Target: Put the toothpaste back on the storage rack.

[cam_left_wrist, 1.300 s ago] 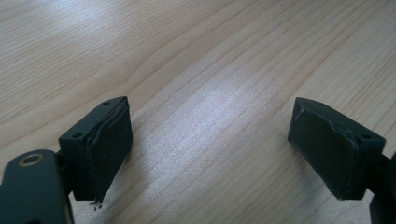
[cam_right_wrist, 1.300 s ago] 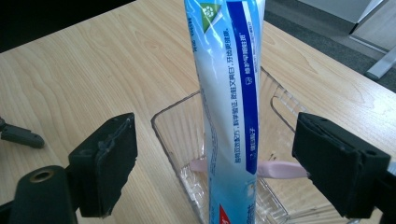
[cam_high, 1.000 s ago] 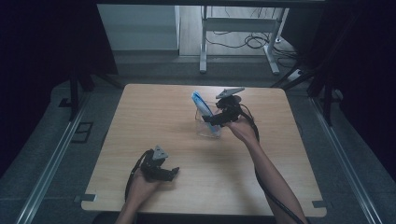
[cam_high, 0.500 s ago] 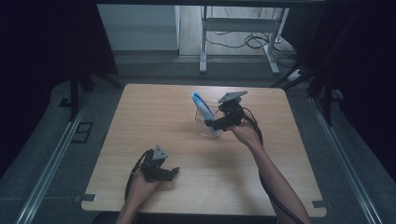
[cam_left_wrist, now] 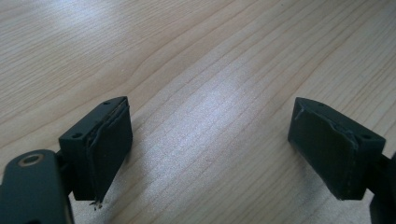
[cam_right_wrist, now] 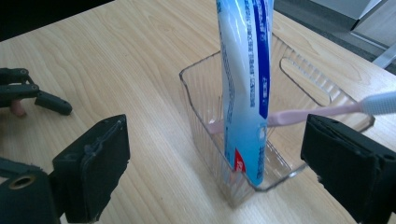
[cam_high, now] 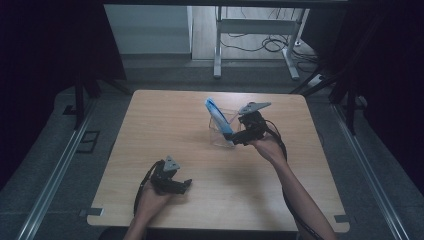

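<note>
A clear plastic bin [cam_high: 218,136] [cam_right_wrist: 195,91] stands on the wooden table [cam_high: 150,125]. A blue-and-white toothpaste tube [cam_high: 218,115] [cam_right_wrist: 245,88] leans upright in it, and a pink toothbrush [cam_right_wrist: 303,113] lies across the inside. My right gripper [cam_high: 237,140] [cam_right_wrist: 215,140] is open just at the bin's near side; its jaws have just been opening, and the pads touch nothing, with the bin's corner and the tube standing ahead between them. My left gripper [cam_high: 183,185] [cam_left_wrist: 210,116] rests open on the table near the front edge, nothing between its jaws.
The table's front edge [cam_high: 215,227] lies close to the left hand. From the right gripper view, the left gripper [cam_right_wrist: 37,95] lies far off on the table. Beyond the table's far edge stand a metal frame [cam_high: 255,47] and cables on the floor.
My right gripper has drawn back a little to the right, away from the bin, with its jaws slightly wider. The tube stays in the bin. The left gripper has not moved.
</note>
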{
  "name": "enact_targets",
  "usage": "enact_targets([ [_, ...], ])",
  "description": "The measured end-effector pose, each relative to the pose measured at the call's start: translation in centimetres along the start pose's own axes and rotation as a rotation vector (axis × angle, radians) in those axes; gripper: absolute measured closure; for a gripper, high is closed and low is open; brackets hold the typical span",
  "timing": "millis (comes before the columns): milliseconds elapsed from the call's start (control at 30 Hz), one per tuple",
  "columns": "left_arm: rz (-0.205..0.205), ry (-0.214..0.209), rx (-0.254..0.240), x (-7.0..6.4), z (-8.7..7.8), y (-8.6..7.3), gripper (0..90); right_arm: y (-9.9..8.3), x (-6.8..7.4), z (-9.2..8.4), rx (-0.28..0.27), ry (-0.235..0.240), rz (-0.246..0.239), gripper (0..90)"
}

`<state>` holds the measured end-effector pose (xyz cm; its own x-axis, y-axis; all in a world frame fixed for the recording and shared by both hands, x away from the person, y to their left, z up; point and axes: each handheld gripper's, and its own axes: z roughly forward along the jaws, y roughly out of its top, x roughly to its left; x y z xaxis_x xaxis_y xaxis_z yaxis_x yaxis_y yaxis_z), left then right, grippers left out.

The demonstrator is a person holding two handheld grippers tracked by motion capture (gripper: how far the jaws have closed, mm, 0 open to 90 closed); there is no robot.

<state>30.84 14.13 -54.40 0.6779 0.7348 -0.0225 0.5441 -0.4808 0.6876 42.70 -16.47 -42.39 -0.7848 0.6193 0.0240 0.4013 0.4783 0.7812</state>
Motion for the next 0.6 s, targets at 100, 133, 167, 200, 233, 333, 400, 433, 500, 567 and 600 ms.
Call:
enact_targets([
  [100, 0.000, 0.000, 0.000, 0.0, 0.0, 0.0, 13.9, -0.4, 0.1, -0.4, 0.001, -0.002, 0.001, 7.7],
  [133, 0.000, 0.000, 0.000, 0.0, 0.0, 0.0, 13.9, -0.5, 0.1, -0.5, 0.001, -0.001, 0.002, 7.6],
  [167, 0.000, 0.000, 0.000, 0.0, 0.0, 0.0, 13.9, -0.6, 0.2, -0.6, 0.001, -0.002, 0.001, 7.6],
  [200, 0.000, 0.000, 0.000, 0.0, 0.0, 0.0, 13.9, -0.8, 0.2, -0.8, 0.002, -0.003, 0.003, 7.5],
  [233, 0.000, 0.000, 0.000, 0.0, 0.0, 0.0, 13.9, -1.0, 0.2, -0.8, 0.004, -0.004, 0.006, 7.5],
  [333, 0.000, 0.000, 0.000, 0.0, 0.0, 0.0, 13.9, -1.4, 0.2, -1.1, 0.006, -0.007, 0.011, 7.5],
  [400, 0.000, 0.000, 0.000, 0.0, 0.0, 0.0, 13.9, -1.5, 0.2, -1.1, 0.008, -0.007, 0.013, 7.5],
  [433, 0.000, 0.000, 0.000, 0.0, 0.0, 0.0, 13.9, -1.8, 0.2, -1.3, 0.009, -0.009, 0.014, 7.5],
  [500, 0.000, 0.000, 0.000, 0.0, 0.0, 0.0, 13.9, -1.9, 0.2, -1.3, 0.009, -0.009, 0.015, 7.5],
  [567, 0.000, 0.000, 0.000, 0.0, 0.0, 0.0, 13.9, -2.2, 0.2, -1.4, 0.013, -0.013, 0.016, 7.5],
  [600, 0.000, 0.000, 0.000, 0.0, 0.0, 0.0, 13.9, -2.4, 0.2, -1.6, 0.014, -0.014, 0.017, 7.5],
])
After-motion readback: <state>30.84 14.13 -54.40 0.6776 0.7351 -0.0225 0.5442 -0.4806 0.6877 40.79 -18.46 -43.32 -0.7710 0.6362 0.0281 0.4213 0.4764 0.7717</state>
